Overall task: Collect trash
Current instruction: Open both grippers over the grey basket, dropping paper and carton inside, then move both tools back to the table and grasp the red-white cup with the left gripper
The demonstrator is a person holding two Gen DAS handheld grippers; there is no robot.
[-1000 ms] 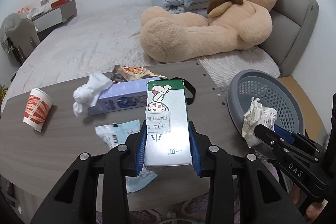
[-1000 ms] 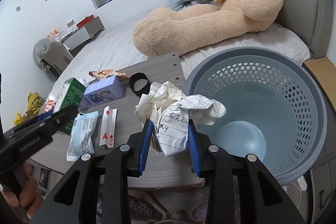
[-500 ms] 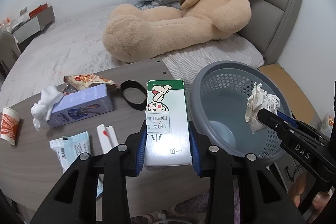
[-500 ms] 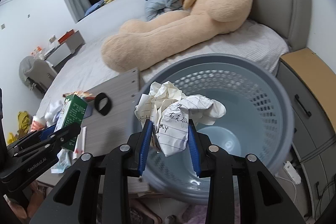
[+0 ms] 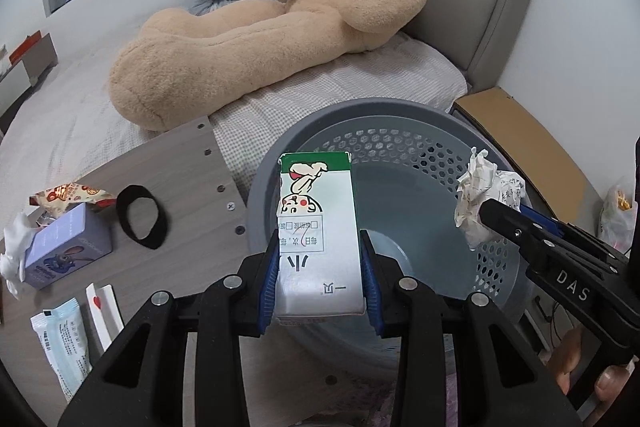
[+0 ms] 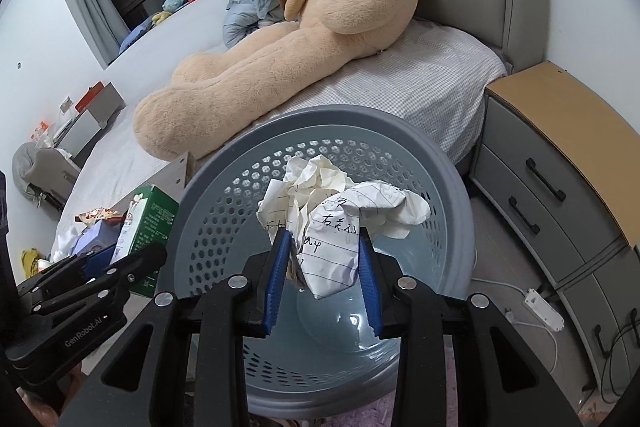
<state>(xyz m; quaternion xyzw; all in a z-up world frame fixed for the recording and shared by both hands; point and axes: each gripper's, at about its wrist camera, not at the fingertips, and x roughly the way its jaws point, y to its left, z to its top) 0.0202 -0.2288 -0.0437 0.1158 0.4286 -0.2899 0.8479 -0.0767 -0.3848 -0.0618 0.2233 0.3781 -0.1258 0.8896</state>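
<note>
Over the round grey plastic basket [image 6: 224, 163], the left gripper [image 5: 319, 281] jaws pinch a green-and-white milk carton [image 5: 318, 239], and the right gripper [image 6: 322, 277] jaws pinch a crumpled white paper ball [image 6: 340, 215]. To drop both well, open the jaws right above the middle.

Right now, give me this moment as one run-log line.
left gripper: shut on green-and-white milk carton | right gripper: shut on crumpled handwritten paper ball | both held over grey perforated plastic basket | nothing released

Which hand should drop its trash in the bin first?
The right gripper, probably. Its paper ball hangs over the middle of the bin, while the left gripper's carton sits nearer the rim.
</note>
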